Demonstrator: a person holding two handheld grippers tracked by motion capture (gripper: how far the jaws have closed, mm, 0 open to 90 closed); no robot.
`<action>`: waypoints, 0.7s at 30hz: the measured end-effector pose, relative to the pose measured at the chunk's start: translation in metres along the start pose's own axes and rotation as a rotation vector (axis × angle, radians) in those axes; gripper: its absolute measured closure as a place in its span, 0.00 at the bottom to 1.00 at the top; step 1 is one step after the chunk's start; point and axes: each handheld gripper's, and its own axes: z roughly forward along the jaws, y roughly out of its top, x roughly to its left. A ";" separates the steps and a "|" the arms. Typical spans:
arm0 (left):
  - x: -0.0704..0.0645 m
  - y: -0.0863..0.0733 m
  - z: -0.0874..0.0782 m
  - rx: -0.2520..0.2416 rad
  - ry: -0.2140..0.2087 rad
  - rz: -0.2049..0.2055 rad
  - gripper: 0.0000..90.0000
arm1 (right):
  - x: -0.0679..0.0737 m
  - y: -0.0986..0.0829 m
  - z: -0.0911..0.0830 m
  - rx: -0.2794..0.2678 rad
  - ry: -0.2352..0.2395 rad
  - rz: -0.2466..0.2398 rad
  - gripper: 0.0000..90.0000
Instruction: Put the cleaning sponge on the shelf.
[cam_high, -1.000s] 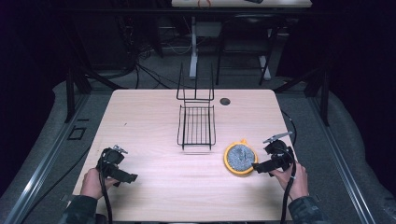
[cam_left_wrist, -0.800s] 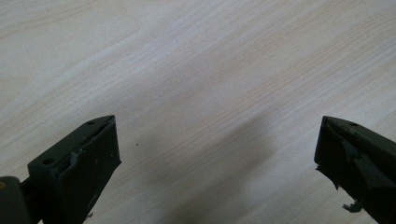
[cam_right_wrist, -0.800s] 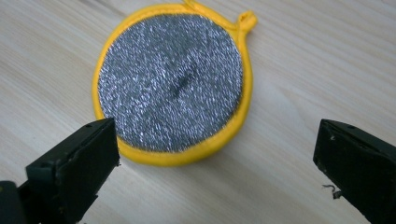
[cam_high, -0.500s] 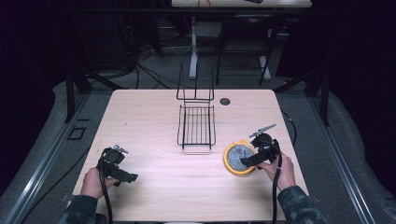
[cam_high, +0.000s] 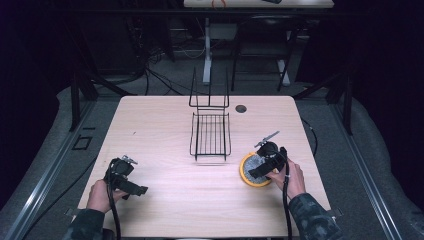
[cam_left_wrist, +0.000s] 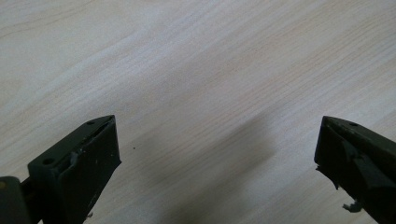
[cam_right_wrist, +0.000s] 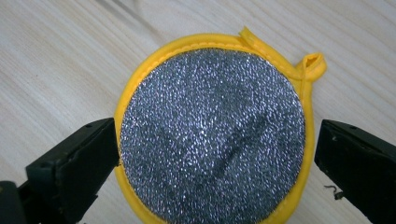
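Note:
A round scouring pad (cam_right_wrist: 210, 135) with a sparkly grey face, yellow trim and a small loop lies flat on the wooden table (cam_high: 165, 120). In the high view the pad (cam_high: 250, 167) sits at the right, partly under my right gripper (cam_high: 257, 172). That right gripper (cam_right_wrist: 215, 168) is open, its jaws straddling the pad on either side, just above it. At the table's left front my left gripper (cam_high: 137, 190) stays low. In its own view the left gripper (cam_left_wrist: 217, 158) is open over bare wood.
A black wire rack (cam_high: 210, 132) with a tall back frame stands mid-table, just left of and beyond the pad. A round cable hole (cam_high: 241, 108) sits near the far edge. Dark floor, cables and table legs lie beyond.
My right gripper has moved left and down from beside the pad to over it, jaws now straddling it. The left gripper has stayed put.

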 end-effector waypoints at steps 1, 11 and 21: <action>0.000 0.000 0.000 0.001 -0.003 -0.001 0.00 | 0.001 0.001 0.001 -0.006 -0.003 0.005 0.00; 0.000 0.001 0.001 0.006 -0.007 0.001 0.00 | 0.002 0.006 0.011 0.027 -0.014 0.000 0.16; 0.000 0.001 0.001 0.008 -0.012 0.000 0.00 | 0.005 0.005 0.010 0.034 -0.012 0.007 0.44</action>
